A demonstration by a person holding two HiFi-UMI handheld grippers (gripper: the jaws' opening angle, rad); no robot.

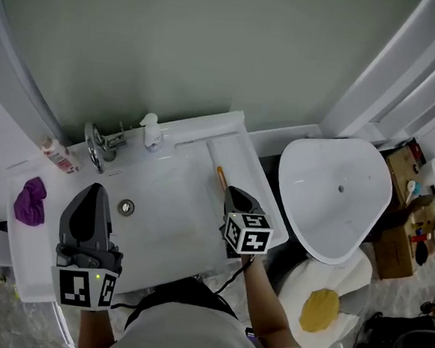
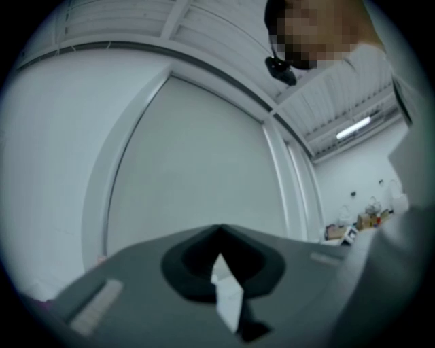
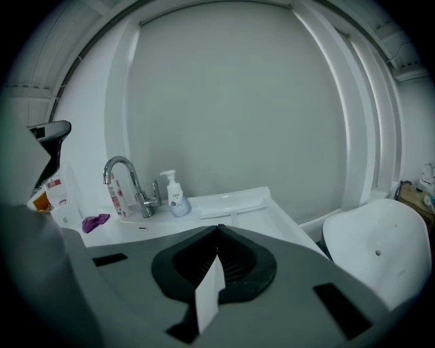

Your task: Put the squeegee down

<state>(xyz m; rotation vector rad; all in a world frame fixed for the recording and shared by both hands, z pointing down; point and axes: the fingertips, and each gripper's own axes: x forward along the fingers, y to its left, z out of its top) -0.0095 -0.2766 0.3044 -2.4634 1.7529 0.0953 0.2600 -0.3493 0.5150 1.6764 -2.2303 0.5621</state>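
The squeegee shows only as an orange handle (image 1: 219,176) lying on the right ledge of the white washbasin (image 1: 167,179); the rest is hidden under my right gripper. My right gripper (image 1: 234,195) hangs just above and in front of it, jaws shut with nothing between them. In the right gripper view the shut right gripper (image 3: 219,230) points over the basin toward the wall. My left gripper (image 1: 96,192) is over the basin's left side, jaws together and empty. In the left gripper view the left gripper (image 2: 219,231) faces a grey wall panel.
A chrome tap (image 1: 94,145) and a soap dispenser (image 1: 151,131) stand at the basin's back edge, with a bottle (image 1: 59,155) further left. A purple cloth (image 1: 31,201) lies on the left ledge. A white toilet (image 1: 339,197) is to the right, with cardboard boxes (image 1: 401,227) beyond.
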